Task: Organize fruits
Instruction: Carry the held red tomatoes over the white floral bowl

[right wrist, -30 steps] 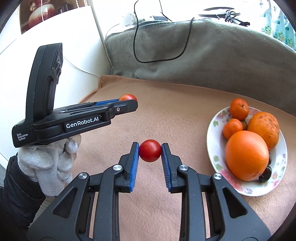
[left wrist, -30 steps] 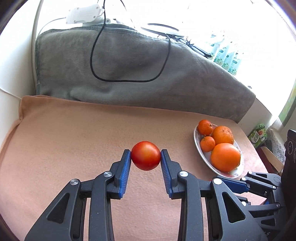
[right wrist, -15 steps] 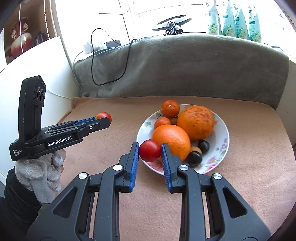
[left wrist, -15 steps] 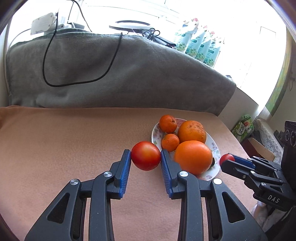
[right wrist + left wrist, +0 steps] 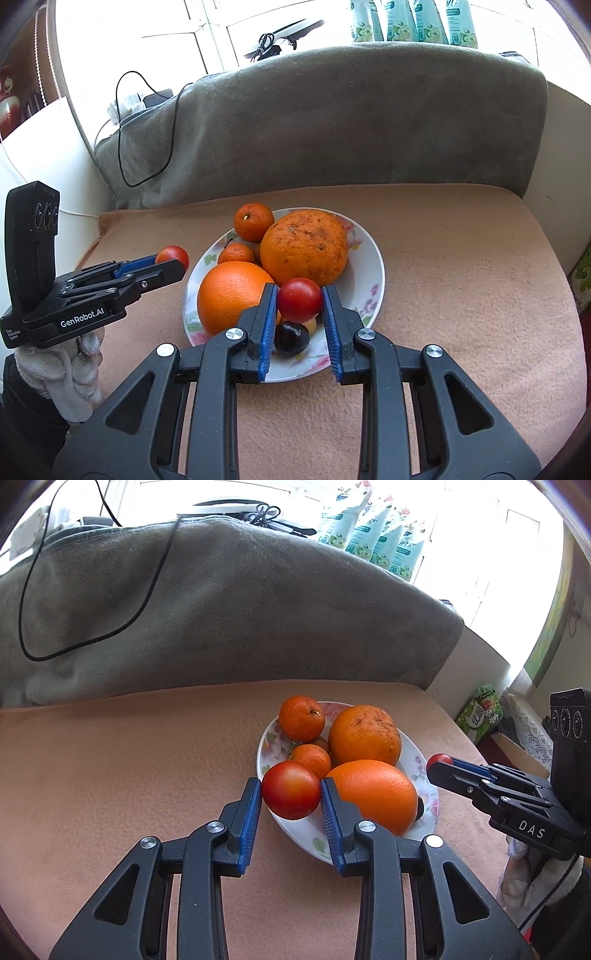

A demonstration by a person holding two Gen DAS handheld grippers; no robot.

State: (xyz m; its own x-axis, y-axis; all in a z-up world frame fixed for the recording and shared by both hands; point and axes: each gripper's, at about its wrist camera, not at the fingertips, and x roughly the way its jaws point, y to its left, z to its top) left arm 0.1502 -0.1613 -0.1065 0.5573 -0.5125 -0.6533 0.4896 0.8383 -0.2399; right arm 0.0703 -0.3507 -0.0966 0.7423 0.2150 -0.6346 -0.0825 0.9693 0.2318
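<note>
Plate [image 5: 266, 738] near rim hidden behind gripper fingers; dark fruit [image 5: 421, 806] mostly occluded by large orange [image 5: 373, 797].

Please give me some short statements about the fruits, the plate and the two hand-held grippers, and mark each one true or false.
1. The left hand-held gripper grips a round red tomato. True.
2. The right hand-held gripper is empty. False: it grips a smaller red tomato.
3. The white floral ceramic plate holds only one orange. False: two large oranges and two small mandarins lie in it.
4. A dark round plum lies in the plate. True.
5. The plate stands on a peach-coloured cloth. True.
</note>
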